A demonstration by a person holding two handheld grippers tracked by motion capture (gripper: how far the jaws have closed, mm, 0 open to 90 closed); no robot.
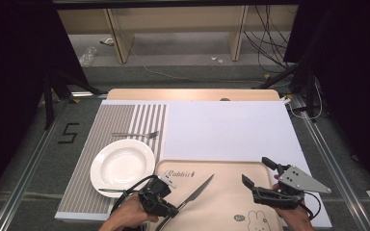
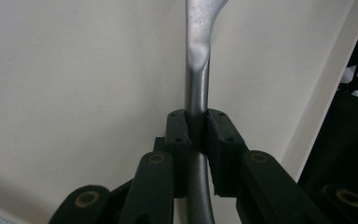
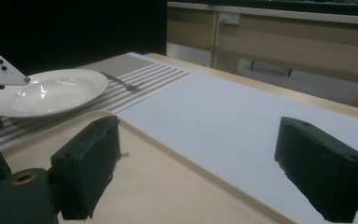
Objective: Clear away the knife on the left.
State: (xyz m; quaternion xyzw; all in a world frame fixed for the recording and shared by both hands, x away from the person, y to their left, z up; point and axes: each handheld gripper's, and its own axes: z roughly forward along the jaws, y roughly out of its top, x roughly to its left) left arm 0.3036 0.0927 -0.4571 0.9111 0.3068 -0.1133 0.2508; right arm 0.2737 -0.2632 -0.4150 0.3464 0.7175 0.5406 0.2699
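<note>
While you held a gripper in each hand over the tray (image 1: 231,166), the scene read as follows:

Left gripper (image 1: 176,210): your jaws were clamped on the knife (image 1: 196,191) handle; in the left gripper view both pads (image 2: 175,130) pressed the metal handle (image 2: 196,93) from either side, with the handle running up between them.

Knife: it lay slantwise over the near-left part of the tray, blade tip pointing up and right, toward the tray's middle. Whether the blade touched the tray, you could not tell.

Right gripper (image 1: 257,171): your jaws stood wide apart with nothing between them; in the right gripper view the two pads (image 3: 91,158) framed bare tray and the white sheet (image 3: 242,116). It hung over the tray's right side, well apart from the knife.

Tray: beige, with a printed rabbit (image 1: 257,220) at its near edge, sitting on the white sheet at the table's near side.

Plate (image 1: 122,165): white, empty, on the striped mat (image 1: 120,120), just left of the tray.

Fork (image 1: 136,134): on the mat, just beyond the plate, lying crosswise.

Second utensil (image 1: 111,191): a dark-looking piece lay at the plate's near edge; too small to identify.
</note>
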